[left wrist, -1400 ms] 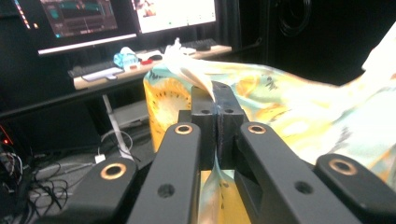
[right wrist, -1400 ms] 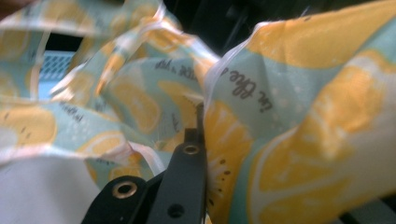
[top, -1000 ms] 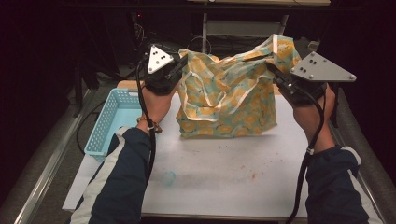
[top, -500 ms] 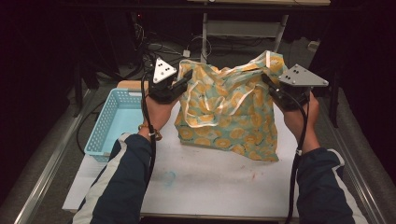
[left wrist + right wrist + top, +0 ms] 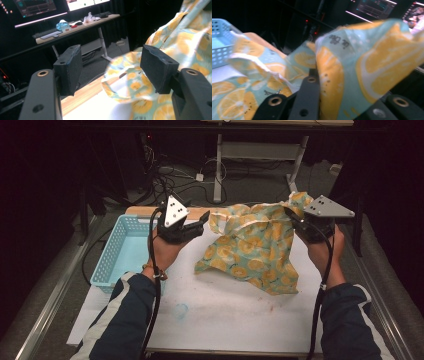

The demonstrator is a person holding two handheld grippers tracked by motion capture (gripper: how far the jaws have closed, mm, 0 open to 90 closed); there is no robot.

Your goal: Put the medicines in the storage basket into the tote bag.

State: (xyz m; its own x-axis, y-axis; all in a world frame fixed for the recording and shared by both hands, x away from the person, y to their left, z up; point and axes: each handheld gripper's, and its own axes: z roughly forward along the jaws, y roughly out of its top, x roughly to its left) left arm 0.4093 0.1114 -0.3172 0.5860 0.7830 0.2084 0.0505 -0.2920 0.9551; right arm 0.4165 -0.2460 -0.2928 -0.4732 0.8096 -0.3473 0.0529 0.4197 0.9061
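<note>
White table [image 5: 235, 320] in a dark room | lemon cloth [image 5: 250, 255] droops here, soft, light, floppy | your left gripper [image 5: 192, 226] has just been opening, jaws apart, nothing between | your right gripper [image 5: 295, 220] pinches its corner | grab an edge.

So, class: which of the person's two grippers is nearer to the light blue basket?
Left. The left gripper hovers just past the blue basket's right rim, jaws open. The right gripper is across the table, clamped on the lemon-print cloth, which lies between it and the basket.
</note>
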